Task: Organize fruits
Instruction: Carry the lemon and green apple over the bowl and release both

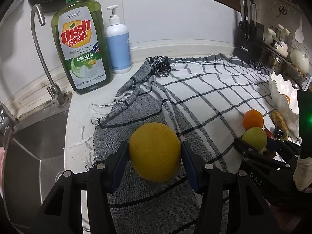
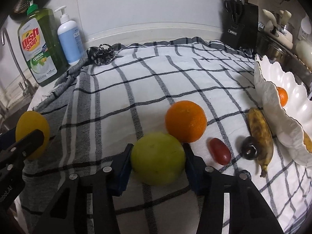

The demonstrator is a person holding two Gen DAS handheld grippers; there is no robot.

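My left gripper (image 1: 155,152) is shut on a round yellow fruit (image 1: 155,152), held above the grey end of the checked cloth. That yellow fruit (image 2: 32,134) shows at the far left of the right wrist view, between black fingers. My right gripper (image 2: 158,157) is shut on a green apple (image 2: 158,159) that rests on the cloth. An orange (image 2: 185,121) touches the apple just behind it. To the right lie a red grape (image 2: 219,151), a dark plum (image 2: 249,150) and a brown-spotted banana (image 2: 260,136). A white scalloped bowl (image 2: 273,105) at the right holds a small orange (image 2: 282,96).
A checked cloth (image 2: 156,74) covers the counter. A dish soap bottle (image 1: 82,50) and a pump bottle (image 1: 118,39) stand at the back left, beside a tap (image 1: 41,58) and steel sink (image 1: 33,156). A black knife block (image 2: 239,23) and pots stand at the back right.
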